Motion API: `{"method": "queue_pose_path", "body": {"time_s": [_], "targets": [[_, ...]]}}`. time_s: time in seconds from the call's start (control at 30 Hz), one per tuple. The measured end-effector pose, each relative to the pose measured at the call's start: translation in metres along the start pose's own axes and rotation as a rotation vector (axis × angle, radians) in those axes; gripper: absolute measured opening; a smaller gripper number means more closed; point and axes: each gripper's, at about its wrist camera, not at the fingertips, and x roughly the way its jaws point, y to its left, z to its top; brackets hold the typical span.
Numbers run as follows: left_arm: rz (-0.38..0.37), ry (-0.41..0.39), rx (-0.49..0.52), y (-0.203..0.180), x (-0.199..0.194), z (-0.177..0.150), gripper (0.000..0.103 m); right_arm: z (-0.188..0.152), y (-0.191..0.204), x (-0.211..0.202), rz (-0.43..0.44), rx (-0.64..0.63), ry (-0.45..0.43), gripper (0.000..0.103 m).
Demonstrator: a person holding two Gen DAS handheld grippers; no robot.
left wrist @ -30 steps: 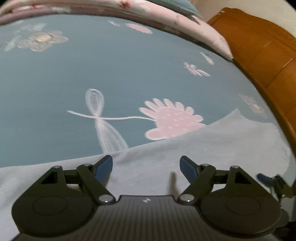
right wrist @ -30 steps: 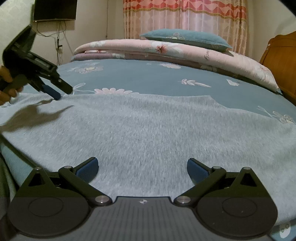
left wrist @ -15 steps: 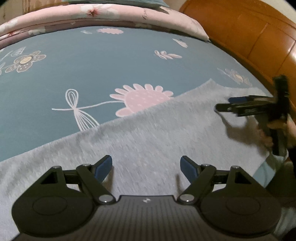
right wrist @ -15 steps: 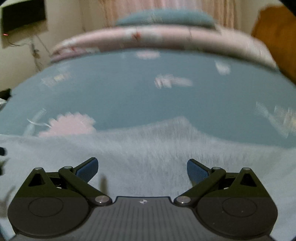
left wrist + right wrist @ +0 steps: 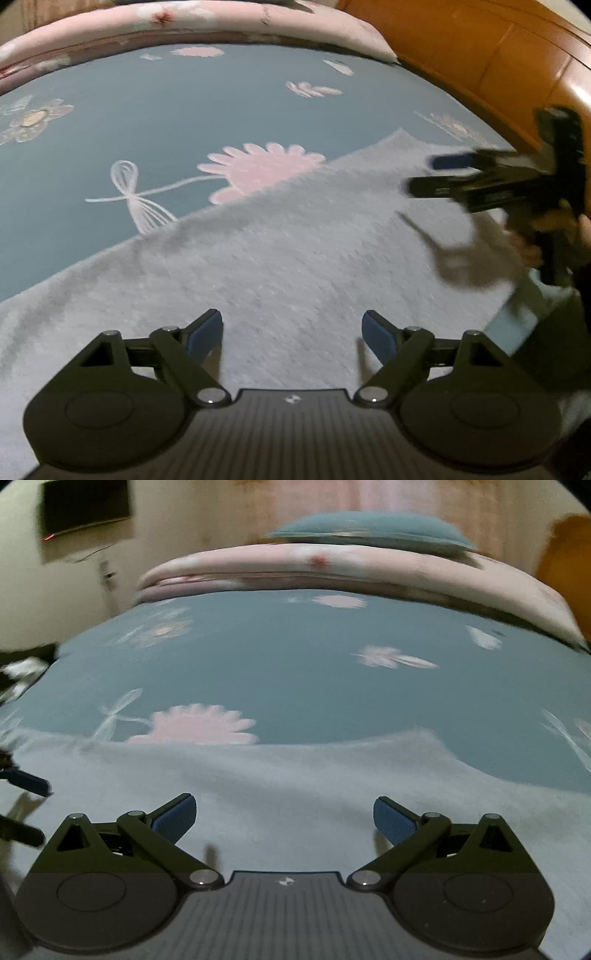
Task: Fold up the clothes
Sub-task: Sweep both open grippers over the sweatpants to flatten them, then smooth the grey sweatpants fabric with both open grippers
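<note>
my left gripper [image 5: 291,332] and right gripper [image 5: 284,818] both hang spread wide, pinching nothing, above the grey fleece garment [image 5: 295,258] lying flat across the frame's lower half on the teal floral bedsheet [image 5: 184,110].

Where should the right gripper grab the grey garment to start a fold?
Probably the pointed far corner of the grey garment. It lies flat on the sheet with its edge exposed, so come in low from the near side. The right gripper is open, nothing held.
</note>
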Motion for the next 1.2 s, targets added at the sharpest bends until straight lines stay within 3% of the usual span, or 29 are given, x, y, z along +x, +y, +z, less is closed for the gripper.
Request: {"method": "queue_pose_path", "body": {"time_s": [0.1, 0.13, 0.2, 0.27, 0.33, 0.6, 0.77, 0.87, 1.2], "targets": [[0.005, 0.012, 0.020, -0.004, 0.006, -0.006, 0.089, -0.009, 0.015, 0.034, -0.018, -0.057, 0.102, 0.103], [0.003, 0.009, 0.028, -0.005, 0.007, -0.008, 0.092, -0.014, 0.016, 0.031, -0.018, -0.055, 0.054, 0.103], [0.011, 0.011, 0.044, -0.008, 0.007, -0.009, 0.093, -0.014, 0.013, 0.028, -0.009, -0.038, 0.059, 0.103], [0.024, 0.013, 0.057, -0.013, 0.004, -0.008, 0.093, -0.009, 0.013, 0.020, -0.029, -0.019, 0.107, 0.103], [0.014, -0.003, 0.064, -0.018, -0.002, -0.006, 0.093, -0.008, 0.015, -0.005, -0.054, -0.014, 0.097, 0.103], [-0.013, -0.087, 0.141, -0.068, -0.004, 0.003, 0.093, -0.064, 0.002, -0.047, -0.182, 0.029, 0.082, 0.103], [0.003, -0.025, 0.077, -0.079, 0.030, -0.008, 0.093, -0.091, -0.005, -0.063, -0.228, 0.076, 0.047, 0.103], [0.021, -0.073, 0.063, -0.083, 0.031, -0.017, 0.101, -0.099, -0.002, -0.064, -0.249, 0.079, 0.005, 0.103], [-0.008, -0.043, -0.044, -0.075, 0.028, -0.011, 0.102, -0.116, 0.009, -0.086, -0.252, 0.029, -0.049, 0.103]]}}
